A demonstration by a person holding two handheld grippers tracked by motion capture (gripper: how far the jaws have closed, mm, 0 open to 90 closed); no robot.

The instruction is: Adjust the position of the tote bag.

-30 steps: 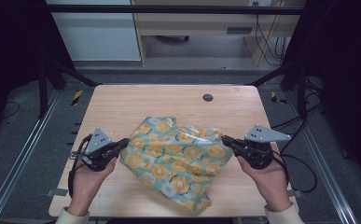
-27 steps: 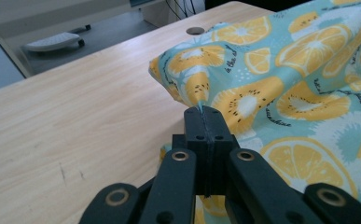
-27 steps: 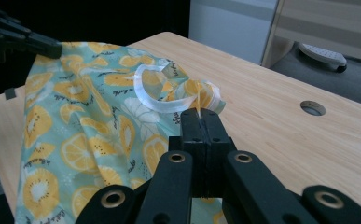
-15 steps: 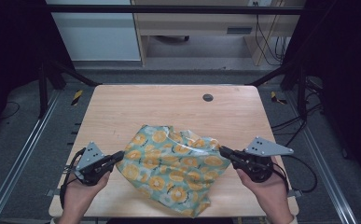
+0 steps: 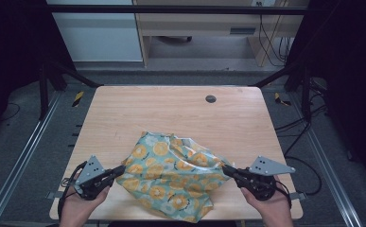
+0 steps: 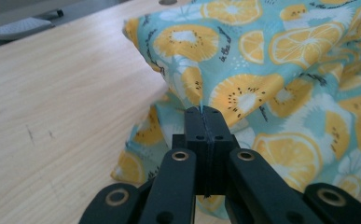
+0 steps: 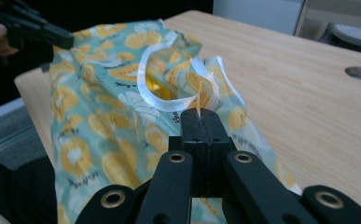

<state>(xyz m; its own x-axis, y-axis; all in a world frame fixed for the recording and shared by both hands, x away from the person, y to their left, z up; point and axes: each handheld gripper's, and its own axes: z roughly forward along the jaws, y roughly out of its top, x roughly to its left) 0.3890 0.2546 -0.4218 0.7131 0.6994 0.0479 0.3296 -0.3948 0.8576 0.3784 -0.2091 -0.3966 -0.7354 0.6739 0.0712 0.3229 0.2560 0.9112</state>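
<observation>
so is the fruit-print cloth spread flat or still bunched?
Bunched. The cloth lies rumpled with raised folds, pinched at opposite edges by the left gripper and right gripper.

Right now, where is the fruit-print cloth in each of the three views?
High view: the cloth lies at the near middle of the table, between both grippers.
Left gripper view: it covers the upper right.
Right gripper view: it spreads left of centre.
Shared landmark: the round dark hole in the tabletop, also at the right edge of the right gripper view.

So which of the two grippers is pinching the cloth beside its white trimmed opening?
The right gripper: its pinch on the lemon-print turquoise cloth sits against the white trim; the left gripper holds a plain corner.
</observation>
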